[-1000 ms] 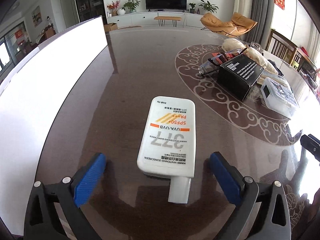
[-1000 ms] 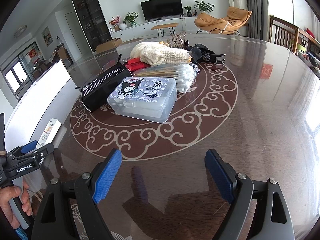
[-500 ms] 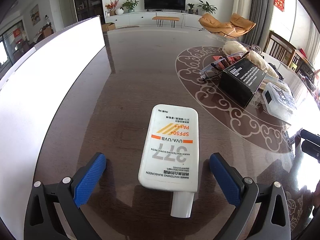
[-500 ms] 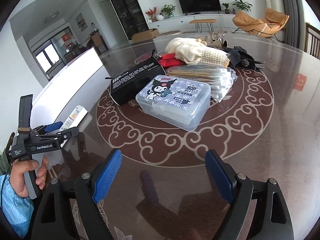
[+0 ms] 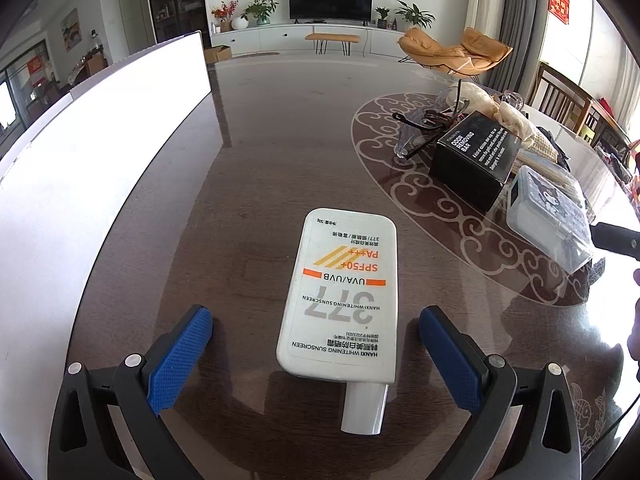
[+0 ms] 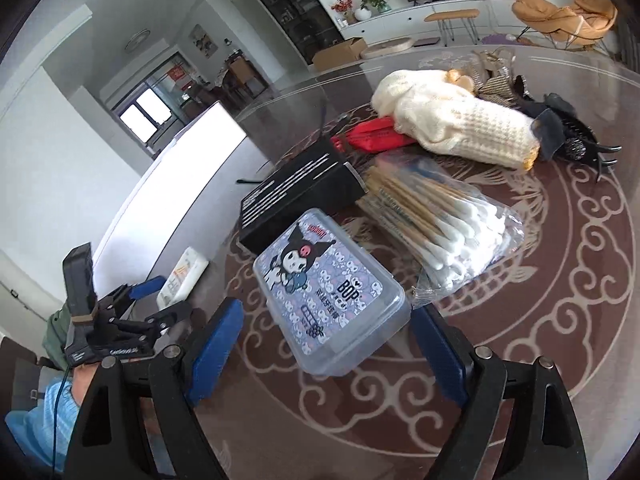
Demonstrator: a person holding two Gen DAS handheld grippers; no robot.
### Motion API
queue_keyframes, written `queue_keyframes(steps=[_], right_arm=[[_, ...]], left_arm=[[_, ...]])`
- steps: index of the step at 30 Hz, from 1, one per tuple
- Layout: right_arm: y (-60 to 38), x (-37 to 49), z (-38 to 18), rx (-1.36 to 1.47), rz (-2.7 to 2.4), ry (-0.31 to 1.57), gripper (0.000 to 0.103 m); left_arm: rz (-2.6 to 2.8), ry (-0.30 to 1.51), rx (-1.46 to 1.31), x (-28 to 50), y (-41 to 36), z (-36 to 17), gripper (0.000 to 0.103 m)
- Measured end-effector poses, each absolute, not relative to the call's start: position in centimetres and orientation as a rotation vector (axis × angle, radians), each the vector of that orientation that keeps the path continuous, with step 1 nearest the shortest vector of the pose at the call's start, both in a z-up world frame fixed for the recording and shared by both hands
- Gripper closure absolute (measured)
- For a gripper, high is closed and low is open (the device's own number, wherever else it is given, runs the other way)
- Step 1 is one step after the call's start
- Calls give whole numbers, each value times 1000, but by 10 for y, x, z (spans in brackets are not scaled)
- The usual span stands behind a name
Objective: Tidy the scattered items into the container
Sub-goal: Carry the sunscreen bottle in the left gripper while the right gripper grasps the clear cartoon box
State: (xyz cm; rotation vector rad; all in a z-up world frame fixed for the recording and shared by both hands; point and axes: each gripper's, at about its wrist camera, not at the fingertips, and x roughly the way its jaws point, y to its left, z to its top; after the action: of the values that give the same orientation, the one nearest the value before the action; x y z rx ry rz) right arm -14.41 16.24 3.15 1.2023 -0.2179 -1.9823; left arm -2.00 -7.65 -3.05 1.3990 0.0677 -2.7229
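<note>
The left tool is spread wide, its blue pads on either side of a white sunscreen bottle without touching it. The bottle lies flat on the dark glossy counter, cap toward the camera, label up and reading upside down — "SPF50+" and "UVA/UVB" in orange. To the left of it stands the tall white wall of the container, running along the counter's edge.

The right tool is also wide apart, with nothing clamped. Between its pads, near the tips, sits the near corner of a clear plastic box with a cartoon character printed on its lid; whether either pad touches it cannot be told. Just behind the box is a black carton, which in the left wrist view shows the words "ODOR REMOVING BAR". Beside these lies a clear bag of cotton swabs, and farther back a cream knitted item, a red pouch partly under it, and a black hair claw. All rest on the pale scrollwork medallion in the counter's middle.

At the left of the right wrist view, the left tool appears held in a person's hand with a light blue sleeve — the sunscreen bottle is ahead of it, next to the container wall.
</note>
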Motion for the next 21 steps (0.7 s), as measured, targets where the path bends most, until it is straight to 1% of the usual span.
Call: queue_keyframes(steps=[2, 7, 11, 21], right_arm=[[145, -116, 33, 1199, -1883, -104, 16], [117, -69, 34, 1152, -2021, 280, 16], [101, -53, 26, 1096, -2116, 466, 16], [94, -52, 23, 1097, -2188, 433, 15]], left_arm=[[-2722, 66, 1399, -20, -76, -31, 0], [-2721, 67, 1398, -21, -76, -30, 0], [-2719, 66, 1398, -21, -76, -30, 0], [-2719, 66, 1397, -21, -76, -30, 0]])
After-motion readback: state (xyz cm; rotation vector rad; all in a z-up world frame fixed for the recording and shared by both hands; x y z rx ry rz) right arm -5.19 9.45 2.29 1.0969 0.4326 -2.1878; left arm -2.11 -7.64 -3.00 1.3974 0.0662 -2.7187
